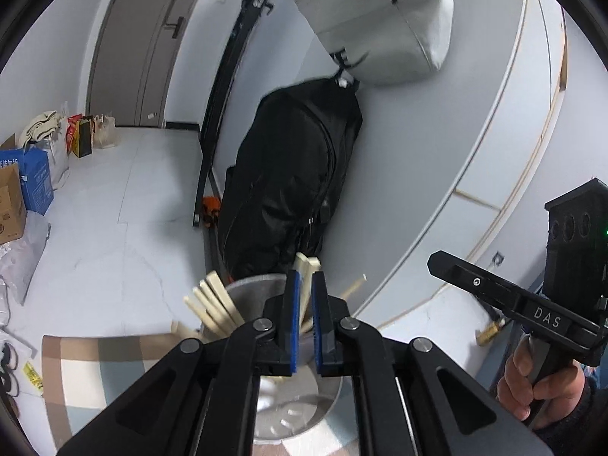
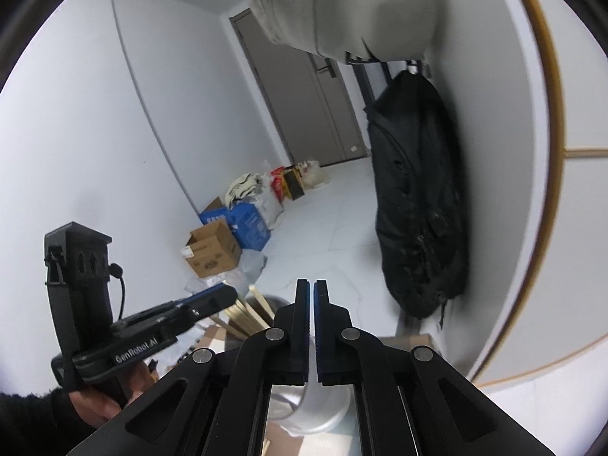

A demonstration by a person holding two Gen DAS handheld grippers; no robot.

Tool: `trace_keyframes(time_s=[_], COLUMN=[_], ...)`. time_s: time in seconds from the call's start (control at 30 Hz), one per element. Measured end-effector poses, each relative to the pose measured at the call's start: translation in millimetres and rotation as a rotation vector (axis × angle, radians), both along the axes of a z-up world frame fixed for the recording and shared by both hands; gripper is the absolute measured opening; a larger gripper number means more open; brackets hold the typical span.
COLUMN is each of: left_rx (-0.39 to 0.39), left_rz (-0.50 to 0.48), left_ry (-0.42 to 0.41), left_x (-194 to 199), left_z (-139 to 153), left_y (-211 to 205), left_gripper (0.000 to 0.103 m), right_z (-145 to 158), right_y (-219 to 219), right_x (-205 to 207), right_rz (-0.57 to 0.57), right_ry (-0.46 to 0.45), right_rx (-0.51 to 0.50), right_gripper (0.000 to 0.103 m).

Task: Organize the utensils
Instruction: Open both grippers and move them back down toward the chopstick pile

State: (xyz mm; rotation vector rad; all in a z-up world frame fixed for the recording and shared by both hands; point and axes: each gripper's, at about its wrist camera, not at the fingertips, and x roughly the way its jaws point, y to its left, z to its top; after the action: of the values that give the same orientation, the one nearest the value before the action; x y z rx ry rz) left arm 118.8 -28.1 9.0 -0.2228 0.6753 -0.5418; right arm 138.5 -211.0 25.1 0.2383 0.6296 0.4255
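Note:
My left gripper (image 1: 305,285) is shut on a pair of pale chopsticks (image 1: 306,266) and holds them over a metal utensil holder (image 1: 250,292) that has several chopsticks (image 1: 214,306) leaning in it. My right gripper (image 2: 312,292) is shut on the handle of a white spoon (image 2: 317,406), whose bowl shows below the fingers. The holder (image 2: 275,300) and its chopsticks (image 2: 247,313) lie just left of it. The left gripper also shows in the right wrist view (image 2: 212,300), the right gripper body in the left wrist view (image 1: 513,296).
A checked tablecloth (image 1: 98,364) covers the table. A black bag (image 1: 292,178) and a grey bag (image 1: 383,22) hang on the wall ahead. Cardboard and blue boxes (image 2: 228,239) and bags stand on the floor by a grey door (image 1: 129,41).

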Motion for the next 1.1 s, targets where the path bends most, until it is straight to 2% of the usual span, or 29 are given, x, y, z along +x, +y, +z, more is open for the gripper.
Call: trace_keyframes(time_s=[0.03,0.07,0.1,0.13,0.2,0.27,0.37,0.43,0.53,0.67,0.8,0.93,1.1], left_rx=[0.013,0.027,0.037,0.042,0.046,0.057,0.076,0.086,0.091,0.109,0.12,0.121,0.15], left_rz=[-0.002,-0.004,-0.001,0.003,0.006,0.009,0.045,0.084,0.147,0.223,0.32,0.368,0.411], left_ry=[0.009,0.018,0.024,0.018,-0.007,0.001,-0.003,0.005,0.017,0.049,0.092,0.129,0.135], left_x=[0,-2,-5,-9,-20,-26,-43,-52,-71,-86,-99,-106,-115], left_z=[0,1,2,3,7,8,8,5,-4,-21,-43,-59,-71], left_y=[-1,-2,-2,-1,2,5,13,19,30,39,50,60,73], left_gripper=[0.025,0.036,0.057,0.061,0.061,0.061,0.062,0.064,0.068,0.069,0.081,0.082,0.082], right_z=[-2,-4,-7,-9,-14,-17,-23,-26,-29,-37,-51,-68,-99], right_y=[0,-1,-1,-1,-1,0,2,4,7,15,25,41,69], right_x=[-3,-6,-10,-15,-23,-30,-42,-51,-64,-76,-84,-90,-87], right_rz=[0.0,-0.001,-0.002,-0.003,-0.009,-0.008,-0.013,-0.011,-0.003,0.012,0.037,0.09,0.147], right_ry=[0.004,0.008,0.013,0.016,0.018,0.022,0.037,0.038,0.039,0.054,0.098,0.142,0.254], right_rx=[-0.003,-0.007,-0.006,-0.002,0.011,0.009,0.006,0.003,-0.005,-0.022,-0.045,-0.073,-0.132], right_gripper=[0.004,0.007,0.013,0.017,0.033,0.035,0.047,0.049,0.058,0.069,0.074,0.079,0.079])
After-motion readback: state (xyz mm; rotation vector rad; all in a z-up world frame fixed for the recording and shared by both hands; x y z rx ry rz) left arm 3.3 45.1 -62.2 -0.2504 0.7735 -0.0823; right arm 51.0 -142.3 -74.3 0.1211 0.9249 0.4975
